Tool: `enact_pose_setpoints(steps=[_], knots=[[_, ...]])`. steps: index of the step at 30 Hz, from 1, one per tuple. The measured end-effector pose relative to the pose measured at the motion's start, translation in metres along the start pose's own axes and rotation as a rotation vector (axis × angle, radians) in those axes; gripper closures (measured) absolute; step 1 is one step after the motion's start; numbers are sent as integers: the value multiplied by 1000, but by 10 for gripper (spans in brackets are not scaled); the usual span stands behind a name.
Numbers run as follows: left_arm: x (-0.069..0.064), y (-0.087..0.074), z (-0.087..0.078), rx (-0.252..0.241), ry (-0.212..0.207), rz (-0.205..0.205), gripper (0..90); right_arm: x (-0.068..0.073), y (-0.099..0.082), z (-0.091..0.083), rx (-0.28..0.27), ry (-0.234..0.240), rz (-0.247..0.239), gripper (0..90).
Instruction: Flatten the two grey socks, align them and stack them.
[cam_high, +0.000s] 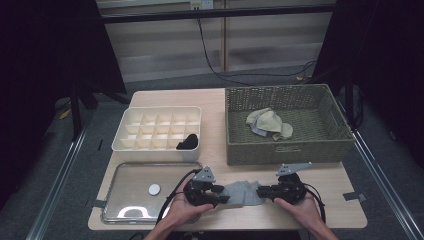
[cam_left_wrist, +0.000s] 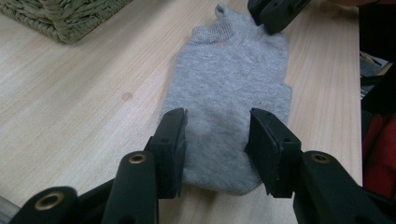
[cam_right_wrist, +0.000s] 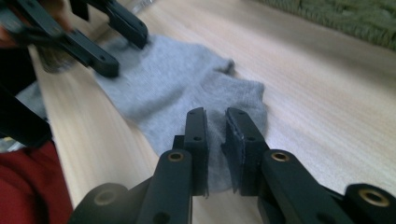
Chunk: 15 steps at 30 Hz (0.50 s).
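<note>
Grey sock (cam_high: 242, 194) laid flat at table's (cam_high: 320, 200) near edge, straddled loosely by the parted left gripper (cam_high: 223, 194), far end pinched by the nearly closed right gripper (cam_high: 260, 192), wicker basket (cam_high: 285, 149) beyond

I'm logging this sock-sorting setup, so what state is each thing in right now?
Grey sock: flat on the table, unrolled, a gripper at each end.
Left gripper: open, jaws astride the sock's end.
Right gripper: narrow gap, sock fabric between its jaws; whether it presses, unclear.
Basket: open, pale socks bunched inside.
Divider box: one black sock, rolled, in a corner cell.
</note>
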<state>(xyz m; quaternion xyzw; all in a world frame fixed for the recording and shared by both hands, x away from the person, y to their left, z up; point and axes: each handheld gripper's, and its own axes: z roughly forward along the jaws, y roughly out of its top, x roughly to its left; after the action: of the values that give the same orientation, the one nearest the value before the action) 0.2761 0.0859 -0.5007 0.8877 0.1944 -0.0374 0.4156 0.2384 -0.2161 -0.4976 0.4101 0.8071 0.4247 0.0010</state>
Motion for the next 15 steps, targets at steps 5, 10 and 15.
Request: enact_pose_setpoints(steps=[5, 10, 15], knots=[[-1, 4, -6, -32, -5, -14, 559, -2, 3, -7, -55, 6, 15, 741], [-1, 5, -12, -57, -14, -52, 508, -3, 8, -12, -96, 8, 23, 694], [3, 5, -22, -85, -4, -92, 435, -3, 15, -14, -125, 9, 23, 652]])
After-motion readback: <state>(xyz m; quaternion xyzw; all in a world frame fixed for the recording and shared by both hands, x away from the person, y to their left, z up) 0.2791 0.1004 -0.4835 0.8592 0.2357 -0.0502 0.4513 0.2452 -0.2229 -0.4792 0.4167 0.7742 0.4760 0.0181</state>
